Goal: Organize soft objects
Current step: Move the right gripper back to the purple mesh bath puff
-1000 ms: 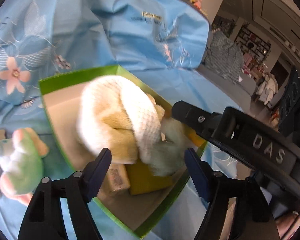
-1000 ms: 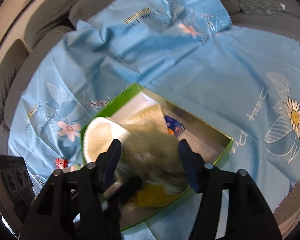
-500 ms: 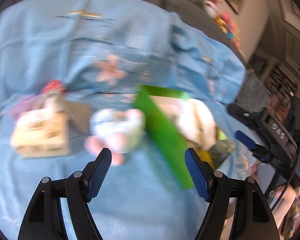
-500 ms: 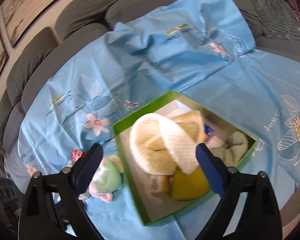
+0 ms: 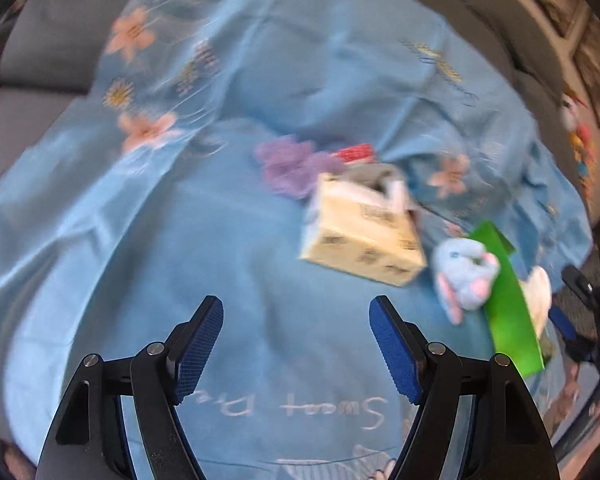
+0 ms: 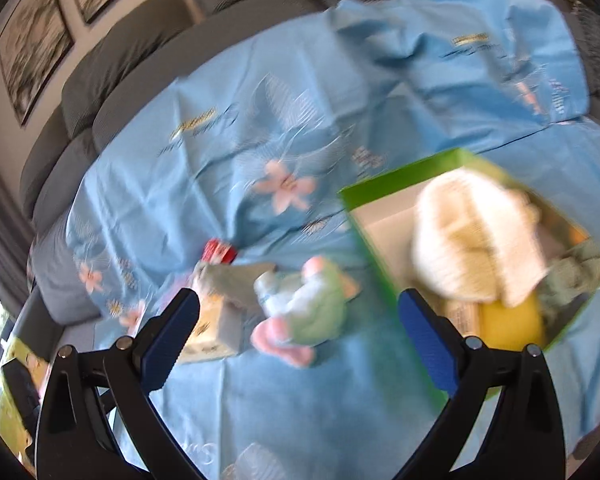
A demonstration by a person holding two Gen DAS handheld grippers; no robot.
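Observation:
A green box (image 6: pixel 374 264) on the blue sheet holds a cream-and-white plush (image 6: pixel 476 236), a grey-green soft item (image 6: pixel 576 276) and a yellow one (image 6: pixel 512 326). A pastel green-and-pink plush toy (image 6: pixel 304 312) lies on the sheet left of the box; it also shows in the left wrist view (image 5: pixel 466 276) beside the box wall (image 5: pixel 508 300). My right gripper (image 6: pixel 300 344) is open and empty above the sheet, near this toy. My left gripper (image 5: pixel 296 348) is open and empty over bare sheet, well left of the toy.
A cream tissue box (image 5: pixel 364 232) lies on the sheet next to a purple soft item (image 5: pixel 288 164) and a red packet (image 5: pixel 356 152). The blue floral sheet (image 5: pixel 180 220) covers a grey sofa (image 6: pixel 140 60). The other gripper (image 5: pixel 592 320) shows at the right edge.
Both grippers have drawn back from the green box and swung left. The right gripper, which was down in the box over the plush, now hovers open over the sheet.

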